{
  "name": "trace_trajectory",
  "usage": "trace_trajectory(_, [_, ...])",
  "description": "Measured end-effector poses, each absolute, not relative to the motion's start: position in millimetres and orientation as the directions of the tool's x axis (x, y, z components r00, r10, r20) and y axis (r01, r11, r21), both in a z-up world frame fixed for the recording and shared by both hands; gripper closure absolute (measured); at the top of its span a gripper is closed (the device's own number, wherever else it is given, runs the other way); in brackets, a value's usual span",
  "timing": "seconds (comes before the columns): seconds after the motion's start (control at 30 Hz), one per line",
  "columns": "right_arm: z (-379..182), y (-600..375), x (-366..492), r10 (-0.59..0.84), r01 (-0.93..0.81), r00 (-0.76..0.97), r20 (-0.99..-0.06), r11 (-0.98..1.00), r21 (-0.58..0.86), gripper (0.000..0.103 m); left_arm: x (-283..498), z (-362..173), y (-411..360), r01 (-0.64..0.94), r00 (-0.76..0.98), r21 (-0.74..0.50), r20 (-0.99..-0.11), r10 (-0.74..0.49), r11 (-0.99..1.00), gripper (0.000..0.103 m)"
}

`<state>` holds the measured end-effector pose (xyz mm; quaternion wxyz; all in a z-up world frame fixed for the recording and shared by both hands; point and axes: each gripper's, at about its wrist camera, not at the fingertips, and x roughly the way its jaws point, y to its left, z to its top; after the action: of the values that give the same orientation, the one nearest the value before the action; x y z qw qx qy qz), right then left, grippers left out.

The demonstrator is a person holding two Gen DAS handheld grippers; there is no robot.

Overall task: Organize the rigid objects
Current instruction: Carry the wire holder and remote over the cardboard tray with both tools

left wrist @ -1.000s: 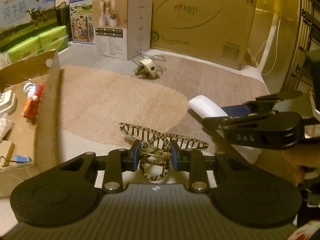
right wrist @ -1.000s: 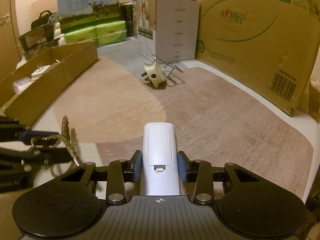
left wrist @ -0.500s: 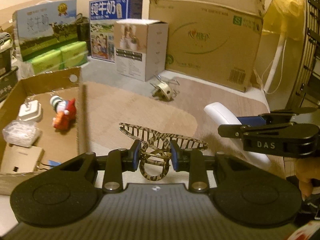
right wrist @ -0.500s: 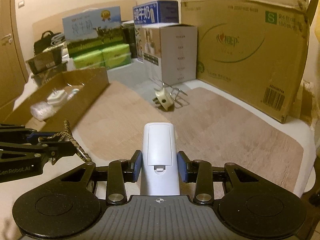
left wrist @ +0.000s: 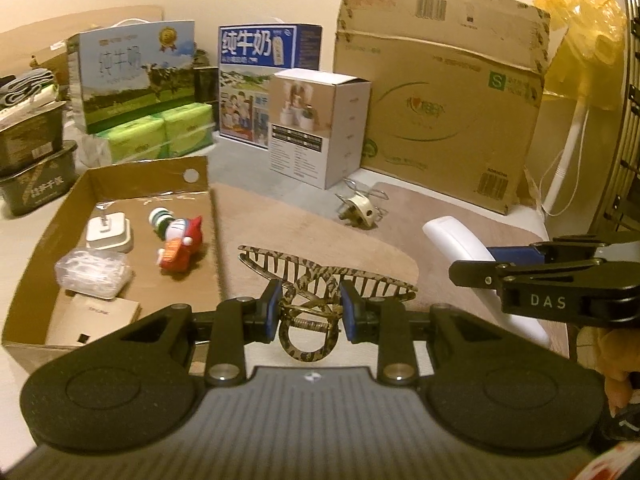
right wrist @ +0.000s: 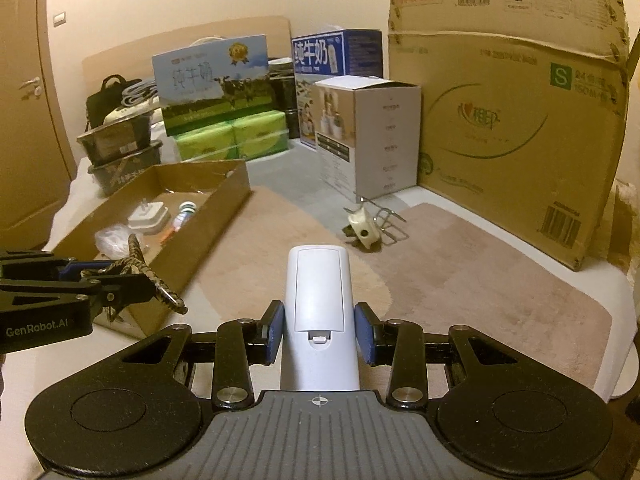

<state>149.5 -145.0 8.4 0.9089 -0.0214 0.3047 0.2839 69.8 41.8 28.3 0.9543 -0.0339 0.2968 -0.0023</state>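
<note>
The left gripper [left wrist: 308,314] is clamped on a tortoiseshell hair claw [left wrist: 316,284]: its blue pads [left wrist: 271,307] press on the two sides of the claw's hinge, the round finger loop hangs back toward the camera, and the toothed wings spread out past the fingertips, above the beige mat [left wrist: 304,232]. The right gripper [right wrist: 319,332] is clamped on a white remote control [right wrist: 319,300], its blue pads [right wrist: 365,330] pressing on the long sides near the battery-cover latch; the remote lies lengthwise between the fingers, back side up, with its rounded far end sticking out well past the tips. In the left wrist view the right gripper reaches in from the right edge with the remote pointing up and to the left, just beside the claw but apart from it. An open cardboard tray [left wrist: 120,168] sits to the left of both grippers, near the left one; inside it lie a white charger plug [left wrist: 109,234], a small red and white toy figure [left wrist: 178,240], a clear plastic box [left wrist: 94,274] and a flat tan box [left wrist: 94,316]. Farther out on the mat, well apart from both grippers, a cream-coloured clip with wire arms [right wrist: 366,228] lies in front of a white carton [right wrist: 370,136] and a large brown carton [right wrist: 508,120].
</note>
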Motion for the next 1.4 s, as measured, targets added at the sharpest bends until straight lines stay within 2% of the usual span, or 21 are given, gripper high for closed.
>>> trace_trajectory(1.4, [32,-36,127,0.630,-0.692,0.543,-0.555,0.710,0.129,0.065,20,46,162,-0.277,0.812,-0.047,-0.545,0.208,0.960,0.076])
